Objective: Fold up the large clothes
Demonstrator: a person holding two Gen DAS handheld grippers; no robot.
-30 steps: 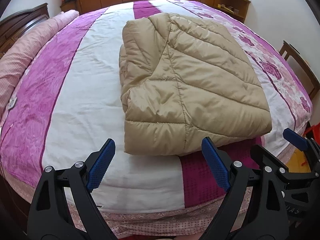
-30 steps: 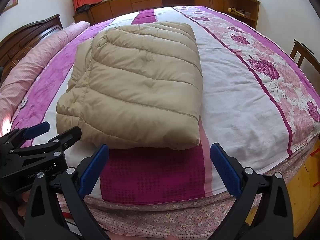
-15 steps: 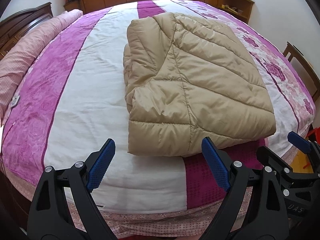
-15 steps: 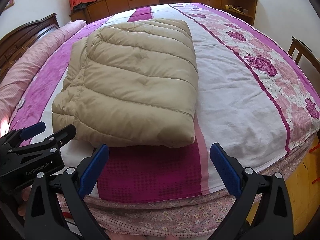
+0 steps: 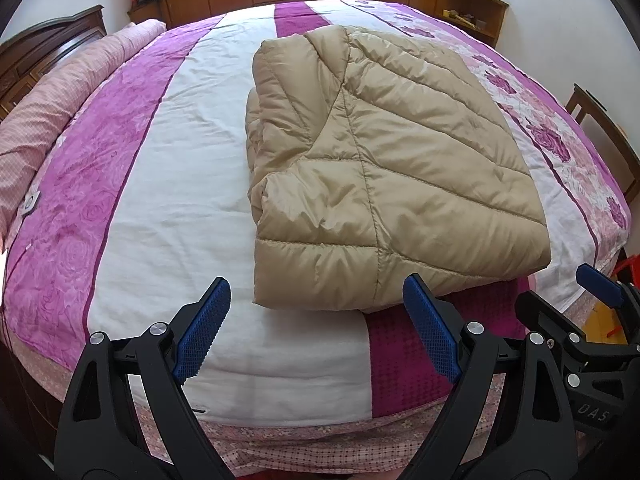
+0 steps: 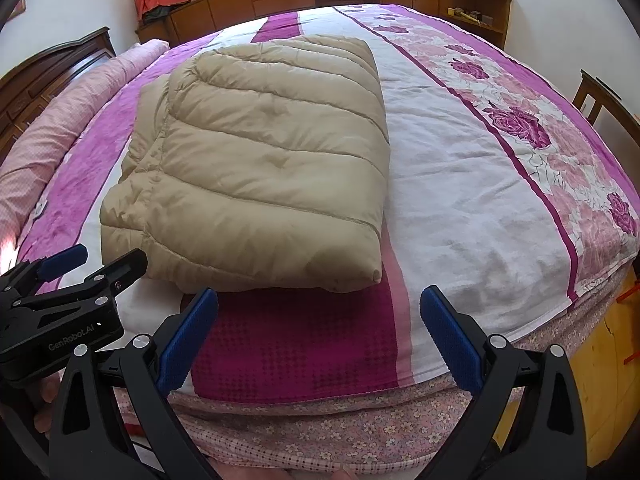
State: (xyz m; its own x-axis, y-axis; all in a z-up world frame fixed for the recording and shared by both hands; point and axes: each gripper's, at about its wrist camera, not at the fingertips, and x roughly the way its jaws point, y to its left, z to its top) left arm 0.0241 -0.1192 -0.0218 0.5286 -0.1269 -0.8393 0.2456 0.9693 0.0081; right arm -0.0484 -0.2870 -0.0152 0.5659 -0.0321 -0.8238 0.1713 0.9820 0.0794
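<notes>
left gripper angled down, jaws wide, nothing between the blue pads. right gripper same pitch, jaws wide, empty too. both sit side by side, close together; each shows at the edge of the other's view.

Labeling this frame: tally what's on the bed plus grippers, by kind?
Folded beige puffer jacket: 1
Rolled pink quilt: 1
Grippers: 2, left gripper and right gripper, both open and empty
Total: 4
</notes>
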